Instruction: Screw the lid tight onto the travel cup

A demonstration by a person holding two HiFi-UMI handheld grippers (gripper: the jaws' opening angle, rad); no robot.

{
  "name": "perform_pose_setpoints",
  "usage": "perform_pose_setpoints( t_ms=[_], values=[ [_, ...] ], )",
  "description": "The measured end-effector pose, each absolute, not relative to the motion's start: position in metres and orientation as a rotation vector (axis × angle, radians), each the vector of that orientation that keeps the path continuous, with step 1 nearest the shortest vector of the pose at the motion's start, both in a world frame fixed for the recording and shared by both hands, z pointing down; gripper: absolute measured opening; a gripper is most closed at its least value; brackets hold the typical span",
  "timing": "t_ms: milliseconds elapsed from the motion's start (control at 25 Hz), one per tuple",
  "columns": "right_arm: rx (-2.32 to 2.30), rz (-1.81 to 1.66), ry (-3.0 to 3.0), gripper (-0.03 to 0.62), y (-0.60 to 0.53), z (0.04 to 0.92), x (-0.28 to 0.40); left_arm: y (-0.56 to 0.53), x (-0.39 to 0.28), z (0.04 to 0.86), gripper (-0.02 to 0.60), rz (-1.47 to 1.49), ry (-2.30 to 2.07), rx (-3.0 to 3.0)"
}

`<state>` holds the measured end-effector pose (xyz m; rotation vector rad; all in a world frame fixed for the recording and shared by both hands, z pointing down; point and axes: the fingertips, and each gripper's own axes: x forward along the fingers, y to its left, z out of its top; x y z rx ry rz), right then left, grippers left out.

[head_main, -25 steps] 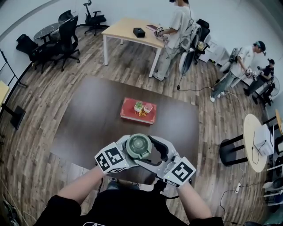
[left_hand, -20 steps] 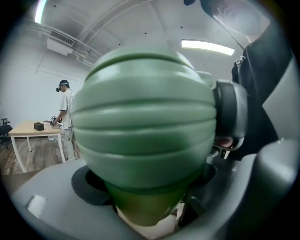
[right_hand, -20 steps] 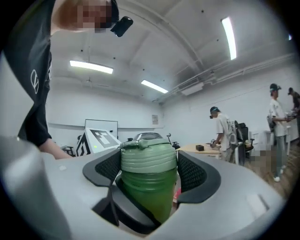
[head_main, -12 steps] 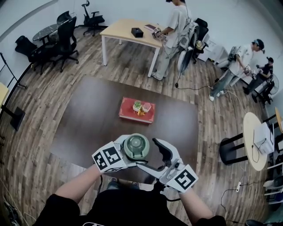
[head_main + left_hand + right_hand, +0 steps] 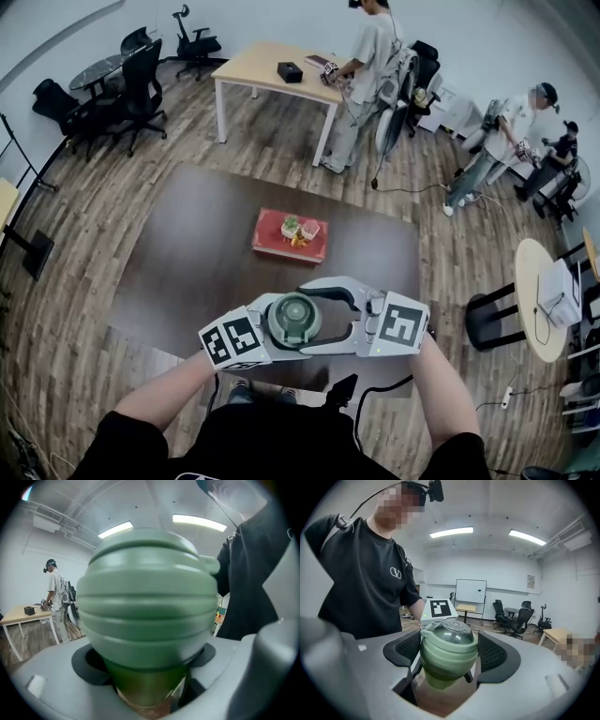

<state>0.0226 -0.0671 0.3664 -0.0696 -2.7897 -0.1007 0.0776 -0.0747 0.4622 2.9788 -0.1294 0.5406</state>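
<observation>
A green ribbed travel cup [image 5: 293, 319] with a domed lid is held in the air near the table's front edge. My left gripper [image 5: 281, 326] comes in from the left and is shut on the cup's lower part. In the left gripper view the cup [image 5: 147, 602] fills the frame, its dark green base wedged between the jaws of the left gripper [image 5: 150, 686]. From the right, my right gripper [image 5: 302, 319] reaches in level, one jaw on each side of the cup's top. In the right gripper view its mesh pads [image 5: 404, 651] lie against both sides of the lid [image 5: 449, 637].
A dark brown table [image 5: 187, 253] lies below, with a red tray [image 5: 272, 246] of small items at its middle. Behind stand a wooden desk [image 5: 262, 61], office chairs [image 5: 141, 75] and people [image 5: 370, 75]. A round side table [image 5: 544, 300] is at the right.
The right gripper first dropped toward the lower right of the cup, then swung up and now lies level at the cup's right with its jaws around the lid. The left gripper and cup hardly moved.
</observation>
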Motion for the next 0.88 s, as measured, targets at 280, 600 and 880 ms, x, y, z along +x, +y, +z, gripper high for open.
perform_pose_setpoints(
  t_ms=[280, 600, 880],
  values=[
    [0.355, -0.065, -2.930, 0.387, -0.070, 0.370, 0.027, -0.077, 0.075, 0.466, 0.420, 0.516, -0.184, 2.956],
    [0.903, 0.052, -2.892, 0.383, -0.081, 0.371, 0.030, -0.083, 0.072, 0.467, 0.422, 0.522, -0.243, 2.942],
    [1.349, -0.003, -2.628, 0.385, -0.082, 0.377, 0.026, -0.089, 0.078, 0.471, 0.420, 0.491, -0.280, 2.926]
  ],
)
